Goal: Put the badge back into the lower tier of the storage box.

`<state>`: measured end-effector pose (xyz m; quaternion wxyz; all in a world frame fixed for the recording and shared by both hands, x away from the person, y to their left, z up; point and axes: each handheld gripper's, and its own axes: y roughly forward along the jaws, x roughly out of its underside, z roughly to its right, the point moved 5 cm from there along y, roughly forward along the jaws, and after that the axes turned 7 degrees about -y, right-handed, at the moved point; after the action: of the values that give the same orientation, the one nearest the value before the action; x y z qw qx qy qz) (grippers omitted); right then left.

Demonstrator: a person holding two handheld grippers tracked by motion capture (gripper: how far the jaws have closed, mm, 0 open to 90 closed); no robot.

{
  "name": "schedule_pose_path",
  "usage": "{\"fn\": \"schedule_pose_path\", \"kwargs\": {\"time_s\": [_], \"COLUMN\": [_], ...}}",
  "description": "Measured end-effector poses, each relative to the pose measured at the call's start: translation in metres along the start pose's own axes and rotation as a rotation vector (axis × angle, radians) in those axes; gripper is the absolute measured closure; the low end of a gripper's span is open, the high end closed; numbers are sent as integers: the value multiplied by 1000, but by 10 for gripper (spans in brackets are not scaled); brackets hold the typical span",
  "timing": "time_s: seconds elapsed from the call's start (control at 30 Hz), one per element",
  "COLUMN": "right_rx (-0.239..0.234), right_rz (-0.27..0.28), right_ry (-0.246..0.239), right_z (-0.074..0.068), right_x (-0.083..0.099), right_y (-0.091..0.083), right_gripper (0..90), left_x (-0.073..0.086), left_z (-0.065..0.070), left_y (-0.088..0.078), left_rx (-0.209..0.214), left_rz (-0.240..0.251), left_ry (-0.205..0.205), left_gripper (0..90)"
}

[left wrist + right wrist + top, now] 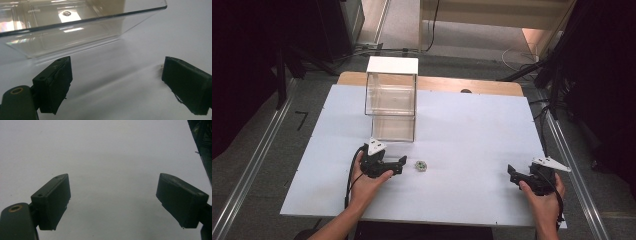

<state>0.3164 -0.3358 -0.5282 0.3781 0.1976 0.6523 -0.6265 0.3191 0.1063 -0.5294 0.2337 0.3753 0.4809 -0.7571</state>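
beside the small round part (pixel 420 165) (untouched) — left gripper (pixel 402 162) and right gripper (pixel 511 172) both gape.

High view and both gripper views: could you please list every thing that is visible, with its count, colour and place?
small round part: 1, grey-green, on the white board just right of the left tool's tips, not touched
clear box: 1, transparent with a white top, on the board's far left-centre, beyond the left tool
white board: 1, white, covers the table top
wooden table: 1, light brown, edge shows beyond the board
left tool: 1, black with a grey plate, near left, jaws open, empty
right tool: 1, black with a grey plate, near right, jaws open, empty
hands: 2, each holding a tool at the near edge
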Motion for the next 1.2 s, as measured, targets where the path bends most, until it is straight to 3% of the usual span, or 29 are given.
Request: {"fn": "schedule_pose_path", "kwargs": {"time_s": [0.47, 0.77, 1.2], "right_rx": [-2, -5, -8], "right_rz": [-2, -2, -4], "right_ry": [-4, -3, -2], "right_z": [-1, -1, -2], "right_x": [0, 0, 0], "right_y": [0, 0, 1], "right_gripper": [109, 109, 111], "left_x": [-3, -4, -2], "left_z": [7, 18, 25], "left_y": [4, 11, 18], "left_rx": [14, 28, 46], "left_rz": [-13, -28, -57], "left_ry": [7, 42, 53], "left_gripper": [120, 132, 154]}}
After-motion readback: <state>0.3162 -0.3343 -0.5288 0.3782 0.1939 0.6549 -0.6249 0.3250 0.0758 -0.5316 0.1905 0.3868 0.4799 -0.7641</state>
